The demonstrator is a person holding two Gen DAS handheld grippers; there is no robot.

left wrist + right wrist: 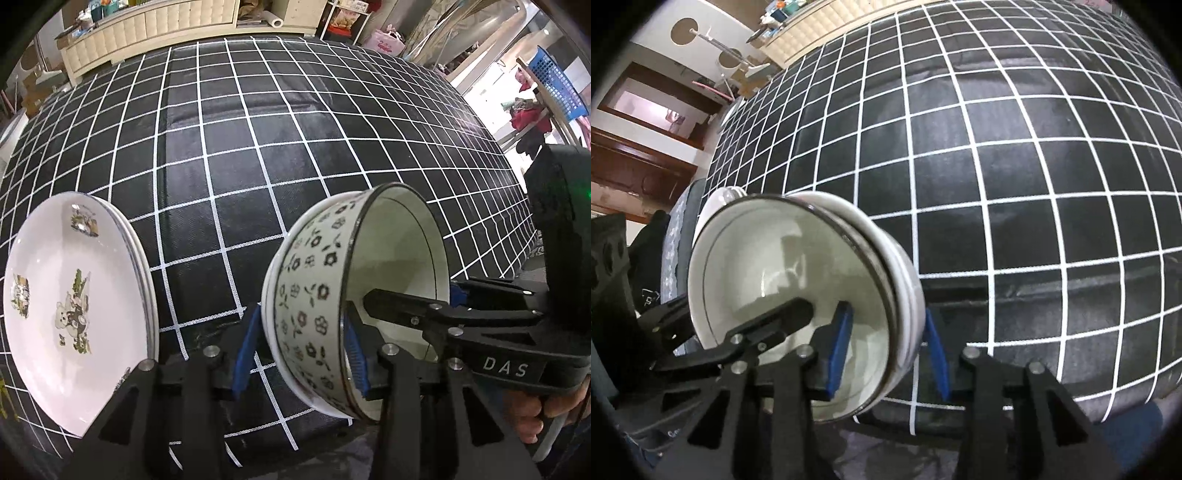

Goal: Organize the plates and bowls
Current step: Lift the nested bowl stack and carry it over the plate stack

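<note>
A stack of nested bowls (pixel 314 295) with a dark flower pattern outside and white inside sits on the black grid tablecloth (pixel 258 129). My left gripper (pixel 301 354) is shut on the stack's near wall, one blue pad outside and one inside. My right gripper (pixel 413 297) comes in from the right and clamps the opposite wall. In the right wrist view, the right gripper (pixel 886 350) has its pads on either side of the bowls' (pixel 783 266) stacked rims. The left gripper (pixel 744 306) holds the far side. A stack of white plates (pixel 74 306) with bear prints lies left of the bowls.
The tablecloth (pixel 1034 184) stretches far beyond the bowls. A cream padded cabinet (pixel 147 29) runs behind the table and a blue basket (pixel 557 85) stands at the right. A person's hand (pixel 535 417) grips the right gripper's handle. The table's near edge runs just below the bowls.
</note>
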